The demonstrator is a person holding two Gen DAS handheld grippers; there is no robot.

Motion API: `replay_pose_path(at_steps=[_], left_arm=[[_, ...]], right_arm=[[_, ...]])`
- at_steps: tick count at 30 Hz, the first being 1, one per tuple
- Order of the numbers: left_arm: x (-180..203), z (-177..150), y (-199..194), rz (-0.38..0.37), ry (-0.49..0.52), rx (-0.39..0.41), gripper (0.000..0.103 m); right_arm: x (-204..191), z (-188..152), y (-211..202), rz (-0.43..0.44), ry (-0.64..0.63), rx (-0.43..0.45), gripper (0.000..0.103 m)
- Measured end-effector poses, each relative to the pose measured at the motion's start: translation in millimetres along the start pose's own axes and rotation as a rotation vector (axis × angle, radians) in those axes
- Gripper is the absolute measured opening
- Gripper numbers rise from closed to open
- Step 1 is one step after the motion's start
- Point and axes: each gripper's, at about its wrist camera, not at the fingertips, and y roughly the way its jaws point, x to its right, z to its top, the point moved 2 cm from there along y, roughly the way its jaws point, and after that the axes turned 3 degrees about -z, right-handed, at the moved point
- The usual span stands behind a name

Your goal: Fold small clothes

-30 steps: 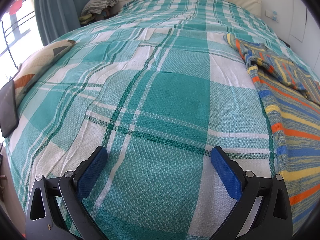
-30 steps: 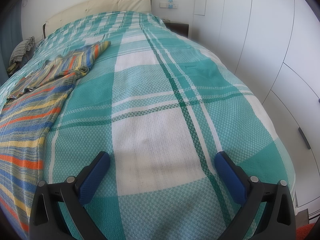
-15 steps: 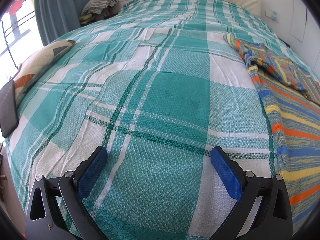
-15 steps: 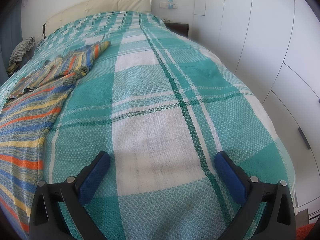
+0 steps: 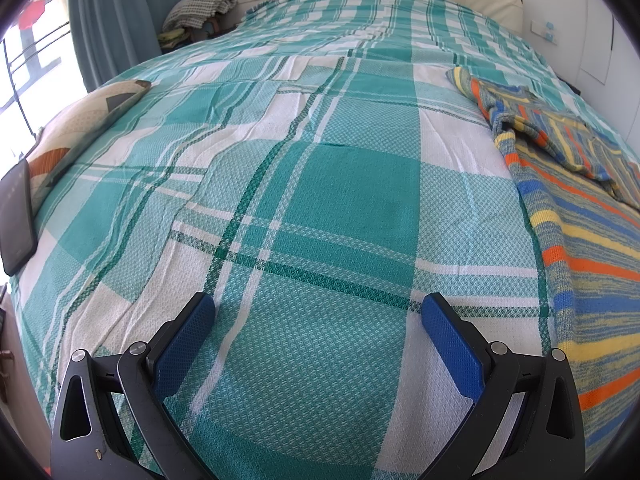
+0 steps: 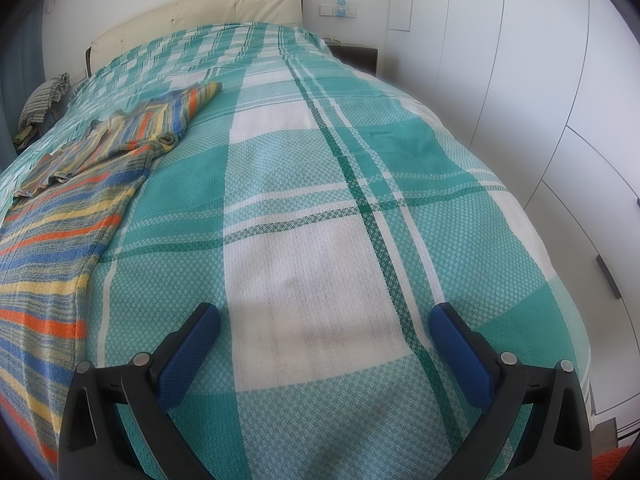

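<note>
Above bedspread (image 5: pixel 320 200): both grippers' fingers (image 5: pixel 450 342) wide apart, empty.

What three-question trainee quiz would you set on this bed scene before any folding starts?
1. True or false: the left claw is shut on the striped garment.
2. Multiple choice: in the right wrist view, the striped garment lies (A) left of the right claw, (B) between its fingers, (C) on the floor.
3. Fill in: the dark phone-like slab lies at the bed's edge, beside a patterned ____.

Key
1. False: both claws are open and hold nothing, over the plaid bedspread.
2. A.
3. Pillow.
</note>
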Motion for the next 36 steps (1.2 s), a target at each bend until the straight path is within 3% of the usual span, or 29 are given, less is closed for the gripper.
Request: replay_pose_path(at_steps=[17,20,22,25,27,28,30,31,33,34,36], left_arm=[[-2,2,-2,-0.02,-0.005,-0.01,0.103],[-7,5,-14,-0.085,-0.021,-0.112,0.101],[-8,2,-37,-0.176,-0.048,-0.161,0.101],[3,-19,-73,-0.313,-0.042,-0.219,0.101],[25,-40,-82,-0.352,0.018,-0.288,0.1],[36,-50,-81,-0.357,0.051,-0.327,0.097],[58,-69,-77,-0.352,0.119,-0.405,0.081],[66,-77,-78,-0.319,0.156,-0.419,0.079],[78,-83,-86,-0.296,0.207,-0.412,0.075],[83,-86,-88,-0.303,0.219,-0.429,0.062],[90,-89,-92,-0.3,0.245,-0.448,0.025]], right_arm=[[-1,0,0,-0.004,-0.006,-0.007,0.103],[2,8,0,0.011,-0.027,-0.053,0.103],[6,20,-6,0.052,-0.053,-0.116,0.102],[13,33,-34,0.219,-0.027,-0.173,0.102],[8,30,-49,0.317,-0.056,-0.265,0.101],[3,23,-53,0.371,-0.073,-0.336,0.098],[-13,4,-58,0.476,-0.095,-0.481,0.085],[-20,-5,-61,0.518,-0.102,-0.531,0.079],[-31,-23,-64,0.575,-0.108,-0.59,0.076],[-36,-31,-62,0.591,-0.104,-0.618,0.068],[-46,-44,-58,0.618,-0.096,-0.669,0.042]])
